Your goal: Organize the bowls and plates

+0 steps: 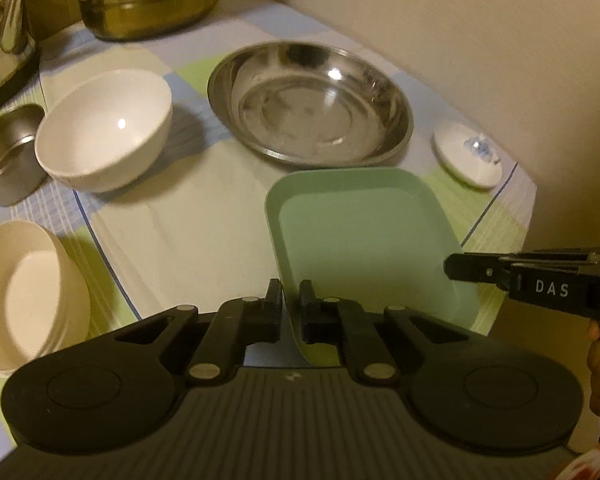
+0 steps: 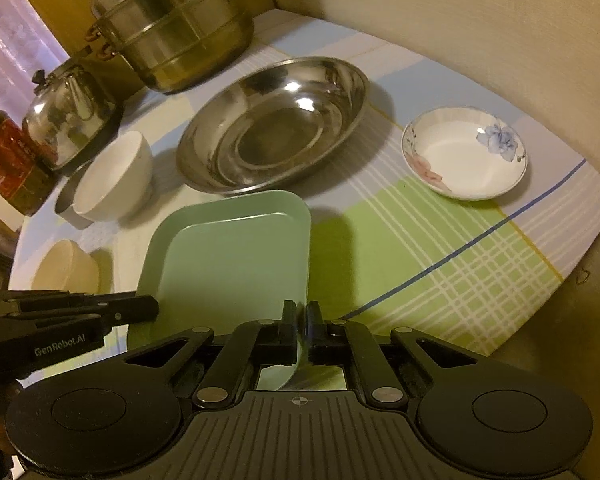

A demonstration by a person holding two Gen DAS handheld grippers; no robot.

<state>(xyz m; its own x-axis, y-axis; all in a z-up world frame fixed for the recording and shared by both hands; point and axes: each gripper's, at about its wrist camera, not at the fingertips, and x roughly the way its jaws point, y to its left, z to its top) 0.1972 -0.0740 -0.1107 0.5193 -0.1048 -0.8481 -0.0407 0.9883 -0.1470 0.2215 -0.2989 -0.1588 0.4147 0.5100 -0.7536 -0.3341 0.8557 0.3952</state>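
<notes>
Your left gripper [image 1: 291, 294] and right gripper [image 2: 301, 314] both have their jaws clamped on the green tray's [image 1: 364, 236] rim. The steel basin [image 1: 310, 100] sits at 12 o'clock beyond it on the bench [image 1: 180, 220].

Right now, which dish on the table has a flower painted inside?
The small white saucer, alone at the table's right edge; the steel basin and white bowl are plain.

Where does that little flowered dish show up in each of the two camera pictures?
Left wrist view: the flowered dish sits at the right edge, seen nearly edge-on, right of the steel basin.
Right wrist view: the flowered dish lies upper right, seen from above, blue flower showing, again right of the steel basin.
Shared landmark: the green tray, in front of the basin.
</notes>
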